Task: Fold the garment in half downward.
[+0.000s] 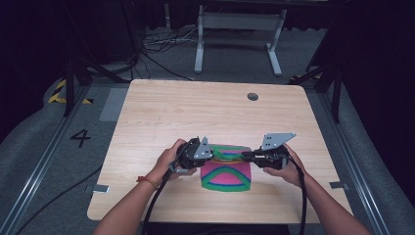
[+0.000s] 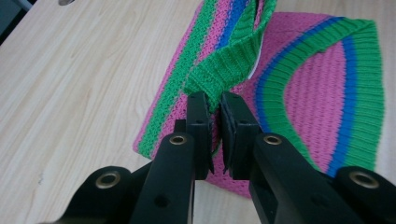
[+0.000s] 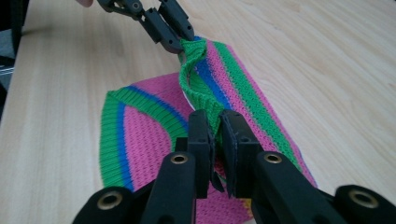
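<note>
A pink knitted cloth (image 1: 226, 175) with green and blue stripes lies on the wooden table (image 1: 195, 112) near its front edge. My left gripper (image 1: 211, 152) is shut on the cloth's green ribbed edge (image 2: 224, 70) at the far left corner. My right gripper (image 1: 244, 156) is shut on the same edge (image 3: 205, 100) at the far right corner. Between the two grips the edge is lifted off the table and stretches as a striped band (image 3: 224, 79). The left gripper (image 3: 180, 44) also appears at the top of the right gripper view. The rest of the cloth (image 2: 322, 93) lies flat.
A small round grommet hole (image 1: 252, 96) sits in the table near its far edge. Beyond the table stand a white frame's legs (image 1: 199, 54) and loose cables (image 1: 161, 46) on the grey floor. Bare wood stretches left, right and behind the cloth.
</note>
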